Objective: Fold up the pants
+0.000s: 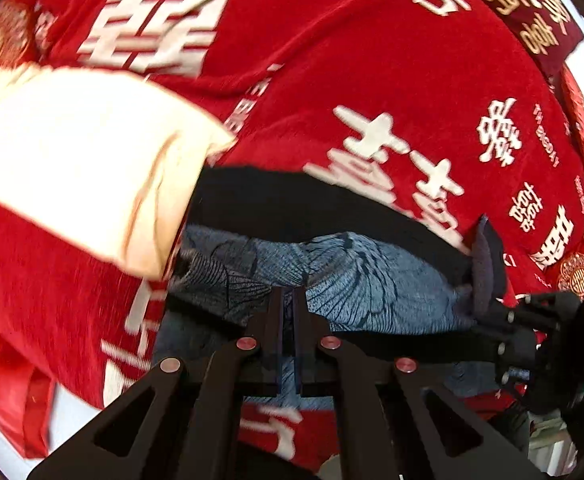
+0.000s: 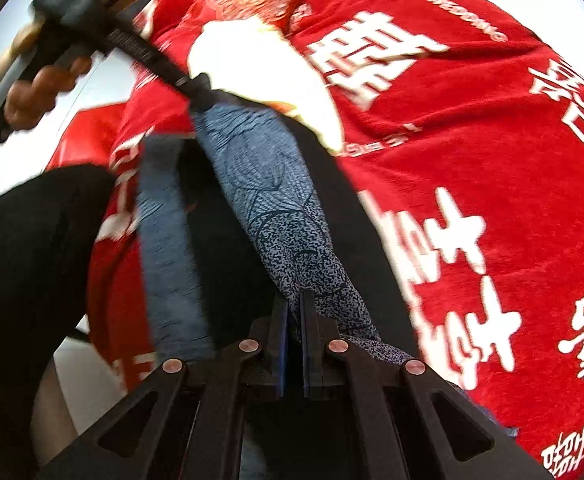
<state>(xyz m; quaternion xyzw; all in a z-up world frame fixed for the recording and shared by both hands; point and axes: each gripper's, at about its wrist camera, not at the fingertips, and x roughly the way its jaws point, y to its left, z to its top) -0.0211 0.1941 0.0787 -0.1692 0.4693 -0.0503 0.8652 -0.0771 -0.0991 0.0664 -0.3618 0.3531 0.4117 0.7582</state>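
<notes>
The pants (image 1: 343,264) are blue-grey with a dark leaf pattern and black parts. They hang stretched between my two grippers above a red blanket (image 1: 371,80). In the left wrist view my left gripper (image 1: 288,294) is shut on the patterned cloth. My right gripper (image 1: 487,256) pinches the same edge at the far right. In the right wrist view my right gripper (image 2: 295,298) is shut on the pants (image 2: 268,184). The cloth runs up to my left gripper (image 2: 202,88), which a hand (image 2: 32,92) holds.
A cream pillow (image 1: 72,152) lies on the red blanket (image 2: 471,140), just beyond the pants, and shows in both views (image 2: 260,72). The blanket bears large white characters. A person's black-clad leg (image 2: 20,260) fills the left of the right wrist view. The pictures are blurred by motion.
</notes>
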